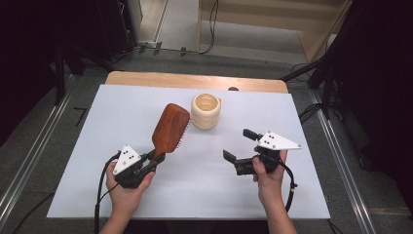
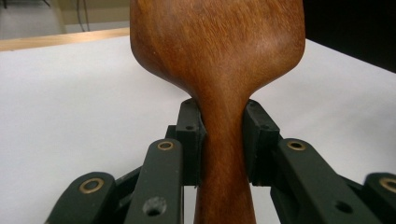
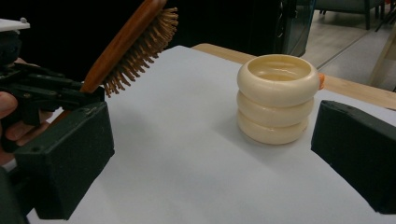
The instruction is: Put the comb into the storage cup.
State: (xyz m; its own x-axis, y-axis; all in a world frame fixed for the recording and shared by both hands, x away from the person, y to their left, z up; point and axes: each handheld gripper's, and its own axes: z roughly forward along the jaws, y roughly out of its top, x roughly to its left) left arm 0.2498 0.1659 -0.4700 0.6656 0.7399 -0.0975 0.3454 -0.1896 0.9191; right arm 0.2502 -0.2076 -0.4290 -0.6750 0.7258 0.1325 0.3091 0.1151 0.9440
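A brown wooden hairbrush (image 1: 170, 127) is held off the white table, its head tilted up and away, bristles facing right. My left gripper (image 1: 157, 158) is shut on its handle (image 2: 223, 154), both pads pressing the narrow neck. The bristles (image 3: 140, 56) show in the right gripper view, at the upper left. A cream ribbed cup (image 1: 205, 110) stands upright behind the brush head; in the right gripper view the cup (image 3: 275, 98) stands ahead between the jaws. My right gripper (image 1: 240, 144) hovers right of centre with its jaws wide apart and nothing between them.
The white table sheet (image 1: 195, 180) has free room in front and to both sides. A wooden edge (image 1: 195, 80) runs along the far side. Dark stands and cables surround the table.
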